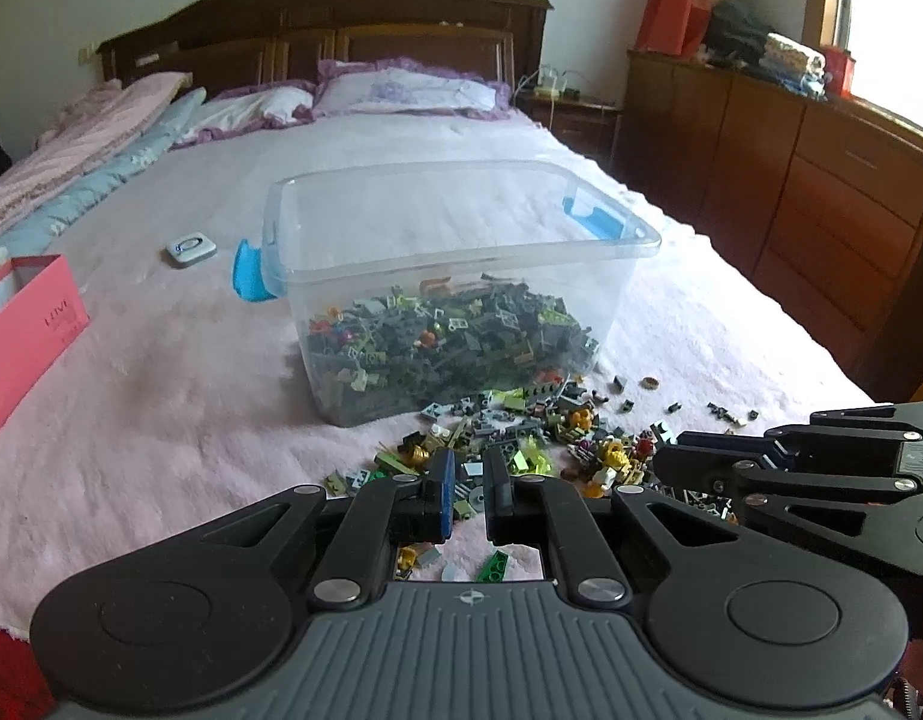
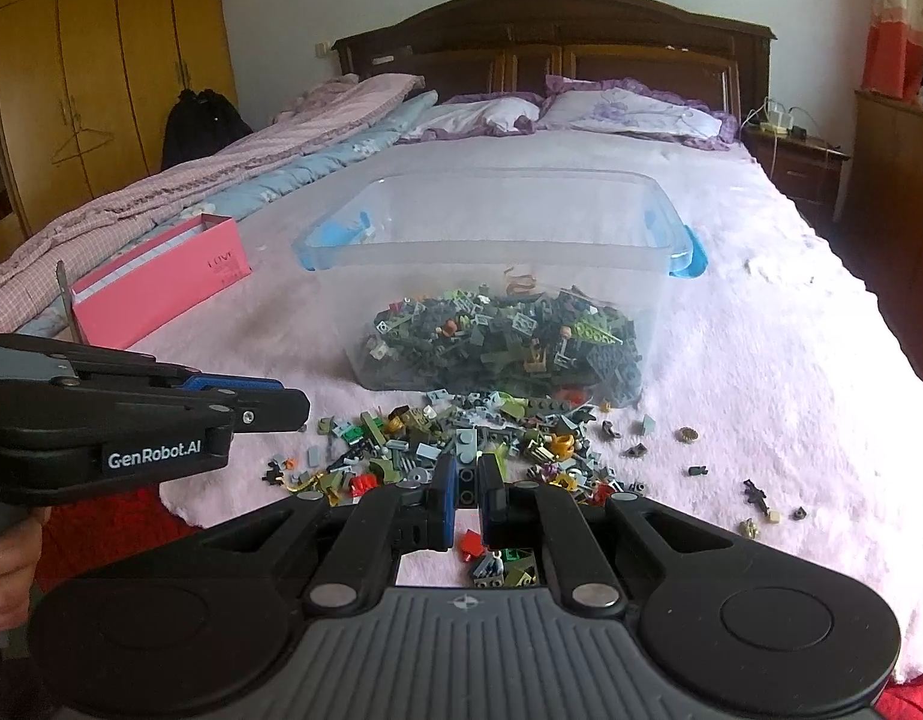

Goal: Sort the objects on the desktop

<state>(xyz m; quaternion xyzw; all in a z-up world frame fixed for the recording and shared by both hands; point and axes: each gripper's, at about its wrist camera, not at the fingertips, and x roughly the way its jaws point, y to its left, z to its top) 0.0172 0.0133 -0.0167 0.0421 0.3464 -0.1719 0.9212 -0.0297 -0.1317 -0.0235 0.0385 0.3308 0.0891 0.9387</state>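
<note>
My right gripper (image 2: pixel 467 495) has its fingers pinching a dark grey brick (image 2: pixel 467 485); my left gripper (image 1: pixel 468 480) fingers stand slightly apart, holding nothing. Both hover over the loose brick pile (image 1: pixel 521 444) on the bed, just before the clear plastic bin (image 1: pixel 461 276). Bricks look light, rigid, slick; I'd pinch flat sides.

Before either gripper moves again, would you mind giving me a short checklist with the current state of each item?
1. Clear bin open on top: ok.
2. Loose bricks within reach, in front of the bin: ok.
3. Right gripper holding a dark brick: cannot tell, the jaws stand narrowly apart around it.
4. Left gripper empty: ok, nothing between the jaws.
5. Grippers apart from each other: ok.
6. Pink box away from the pile: ok.
</note>
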